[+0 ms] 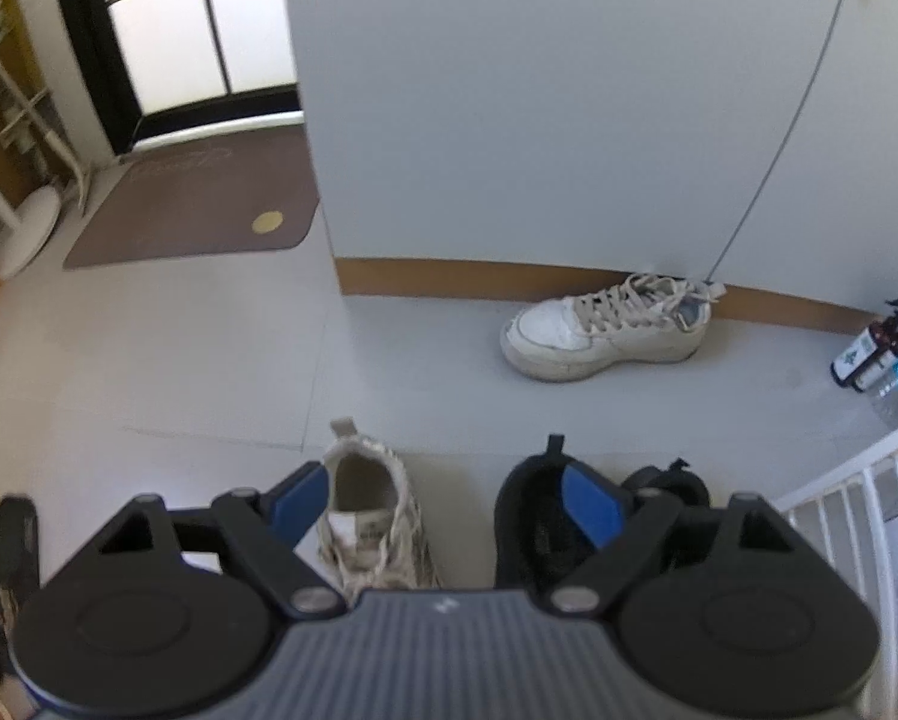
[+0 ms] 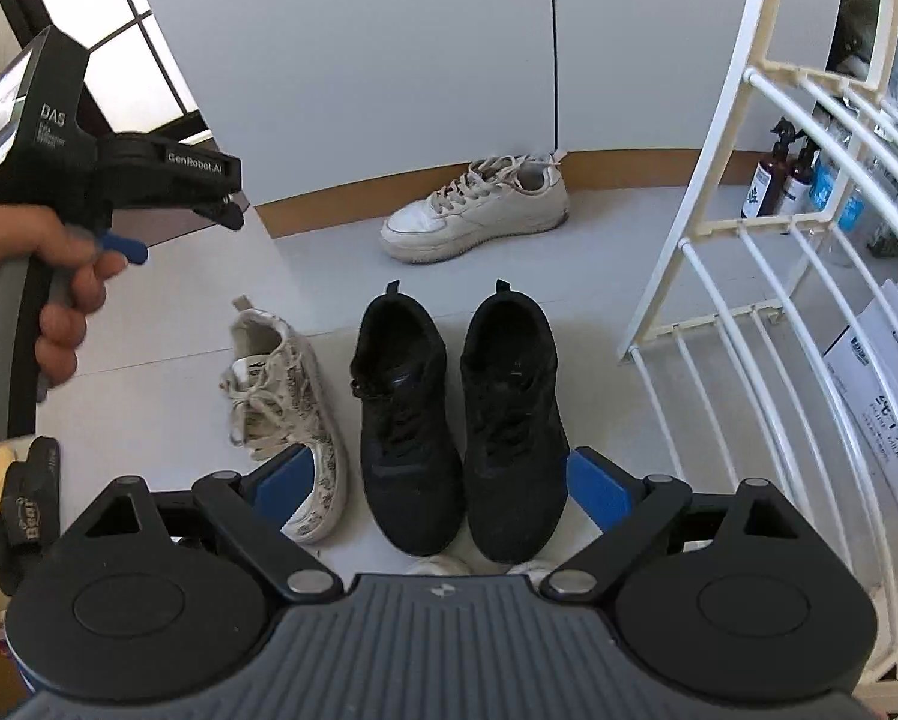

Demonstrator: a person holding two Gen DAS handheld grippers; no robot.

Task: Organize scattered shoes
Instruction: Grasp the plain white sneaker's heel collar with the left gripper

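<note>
The left gripper [image 2: 126, 249], seen from the right wrist camera, carries the white lettering "DAS" and "GenRobot.AI" on its black body, and a black slipper [image 2: 26, 507] at the lower left edge bears a yellow word I cannot read. A hand [image 2: 41, 294] grips that tool's grey handle with a finger on the blue trigger, tilted steeply toward the floor [image 2: 167, 324], its blue fingers [image 1: 590, 507] spread wide and empty above a patterned sneaker [image 2: 287, 414]. The right gripper [image 2: 443, 495] also hangs wide and empty over a pair of black sneakers [image 2: 458, 420] standing side by side, while a white sneaker [image 2: 479, 210] lies alone against the wall, left of a white rack [image 2: 743, 276].
</note>
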